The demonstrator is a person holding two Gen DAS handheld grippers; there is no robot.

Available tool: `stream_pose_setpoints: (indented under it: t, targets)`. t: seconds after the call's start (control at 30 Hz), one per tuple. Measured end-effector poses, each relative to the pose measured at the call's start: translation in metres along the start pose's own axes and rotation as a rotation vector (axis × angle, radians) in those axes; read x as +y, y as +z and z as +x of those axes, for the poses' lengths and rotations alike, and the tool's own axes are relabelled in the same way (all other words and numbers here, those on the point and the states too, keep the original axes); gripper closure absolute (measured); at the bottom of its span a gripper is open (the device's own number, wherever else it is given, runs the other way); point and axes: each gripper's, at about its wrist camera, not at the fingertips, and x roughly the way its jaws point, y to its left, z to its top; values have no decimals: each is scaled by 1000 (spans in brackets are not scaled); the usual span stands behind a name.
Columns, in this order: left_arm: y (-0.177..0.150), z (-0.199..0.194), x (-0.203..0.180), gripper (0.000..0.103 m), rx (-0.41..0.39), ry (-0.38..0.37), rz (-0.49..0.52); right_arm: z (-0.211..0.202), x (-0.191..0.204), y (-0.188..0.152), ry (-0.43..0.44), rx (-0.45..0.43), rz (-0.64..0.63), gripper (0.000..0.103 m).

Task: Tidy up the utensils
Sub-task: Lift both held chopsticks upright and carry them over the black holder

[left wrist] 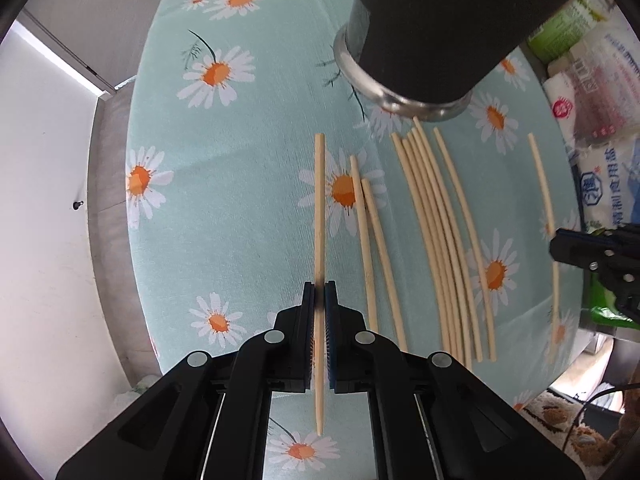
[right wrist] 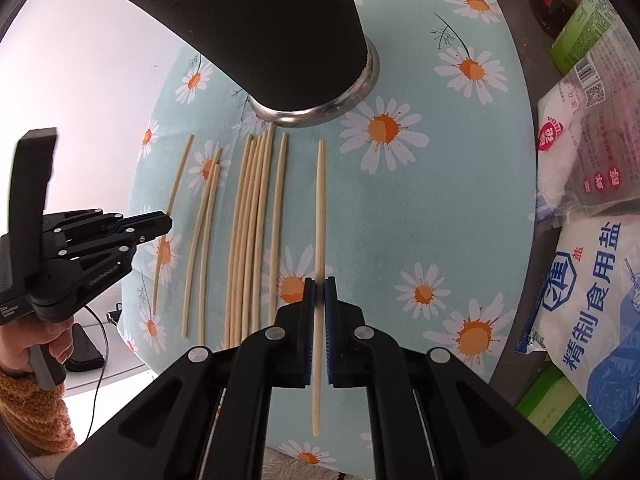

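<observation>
Pinching one chopstick [left wrist: 319, 216] apiece, the left gripper [left wrist: 319, 292] and right gripper [right wrist: 319, 288] each clamped a stick lengthwise between nearly closed jaws. Loose chopsticks [right wrist: 248, 232] lay side by side on the daisy tablecloth [right wrist: 440, 208], just before a black holder [right wrist: 272, 36].

Your left wrist camera looks steeply down along its jaws from close above the tabletop [left wrist: 240, 160], toward the holder [left wrist: 420, 40]. Your right one does likewise, further right. Both share the chopsticks [left wrist: 440, 240], holder and cloth; each sees the other gripper [right wrist: 150, 226] at its edge.
</observation>
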Motion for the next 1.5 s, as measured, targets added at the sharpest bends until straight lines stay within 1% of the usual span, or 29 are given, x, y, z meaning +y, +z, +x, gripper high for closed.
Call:
stream_pose_setpoints:
  t: [0.2, 0.3, 0.37, 0.43, 0.5, 0.6, 0.77, 0.9, 1.07, 1.13, 1.2, 1.3, 1.4, 1.5]
  targets:
    - [-6, -31, 7, 99, -63, -84, -30, -4, 14, 3, 35, -19, -6, 97]
    - [-4, -42, 23, 99, -104, -137, -42, -12, 27, 5, 80, -51, -21, 97]
    - [-7, -57, 29, 99, -146, -177, -54, -21, 35, 7, 118, -79, -30, 97]
    - [-4, -62, 42, 99, -180, -202, -55, -30, 41, 8, 149, -111, -32, 97]
    - [-5, -74, 45, 99, -224, -238, -49, -38, 46, 10, 171, -140, -35, 97]
    - [-3, -89, 46, 99, -277, -271, -35, -51, 54, 13, 200, -187, -34, 97]
    - [5, -115, 43, 99, -359, -309, 16, -74, 61, 26, 236, -256, -33, 97]
    - [16, -135, 37, 99, -448, -339, 47, -92, 66, 39, 253, -326, -39, 97]
    - [40, -165, 35, 99, -588, -396, 70, -125, 65, 57, 262, -456, -41, 97]
    - [47, -172, 35, 99, -637, -405, 77, -139, 64, 65, 272, -511, -45, 97]
    - [57, -180, 34, 99, -693, -438, 83, -147, 64, 71, 271, -552, -52, 97]
    - [69, -188, 32, 99, -776, -448, 99, -163, 61, 79, 261, -628, -64, 97]
    - [81, -189, 32, 99, -820, -497, 103, -175, 57, 86, 258, -707, -81, 97]
    - [90, -188, 31, 99, -875, -516, 107, -182, 50, 92, 253, -771, -93, 97]
